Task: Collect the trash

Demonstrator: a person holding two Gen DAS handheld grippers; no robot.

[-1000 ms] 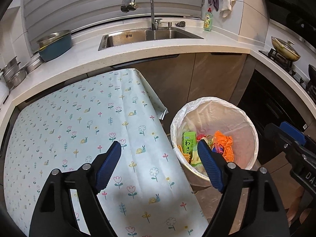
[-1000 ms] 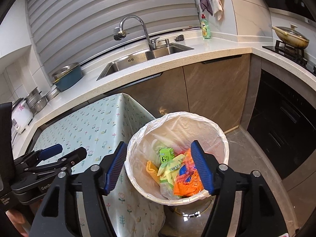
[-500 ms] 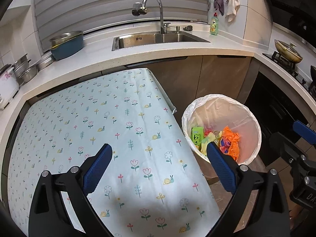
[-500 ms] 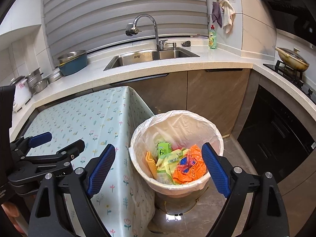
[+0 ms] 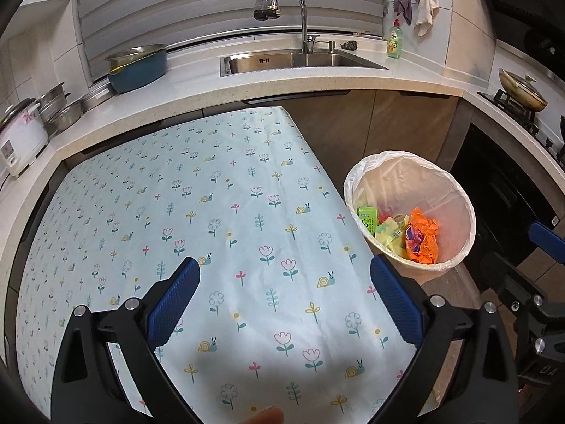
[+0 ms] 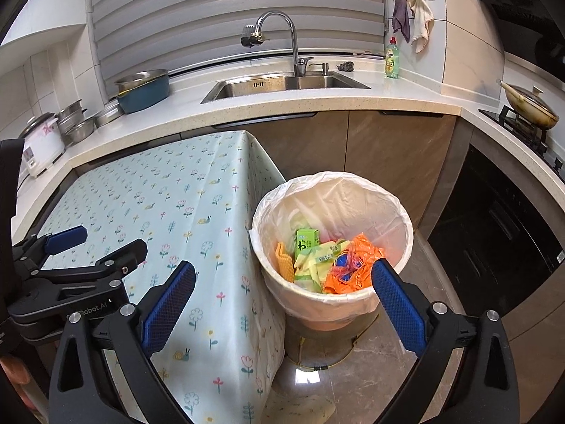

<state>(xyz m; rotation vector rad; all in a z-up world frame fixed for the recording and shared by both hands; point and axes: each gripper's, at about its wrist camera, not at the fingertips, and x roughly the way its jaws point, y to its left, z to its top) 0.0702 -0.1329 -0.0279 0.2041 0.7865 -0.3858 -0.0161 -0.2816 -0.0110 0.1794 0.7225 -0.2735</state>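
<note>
**A:** How far along does the collecting look?

**B:** Nearly finished, by the look of it. The bin (image 6: 332, 243), lined with a white bag, stands on the floor just beside the table's right edge, and the trash (image 6: 328, 259) lies inside it: a green carton (image 6: 306, 242), pale yellow-green packets, a crumpled orange wrapper (image 5: 422, 238) and a ridged orange piece at the left. The flowered tablecloth (image 5: 219, 219) shows nothing left on it in either view.

**A:** And the grippers?

**B:** The left gripper (image 5: 282, 300) hovers over the near part of the table, jaws spread wide with nothing between them. The right gripper (image 6: 282, 304) hangs over the table's corner and the bin's near rim, also wide open and empty. What remains, if anything, is probably only checking for stray pieces outside these views.

**A:** Any writing to read?

**B:** The green carton carries a large Japanese character, "わ", in the right wrist view; the smaller print below it is too fine to read. The left gripper's body shows "Robot.AI" with the start cut off. On the right gripper's body, seen from the left wrist camera, the letters "DA" appear. The green bottle (image 6: 392, 58) by the sink has a label, but it is illegible.
</note>
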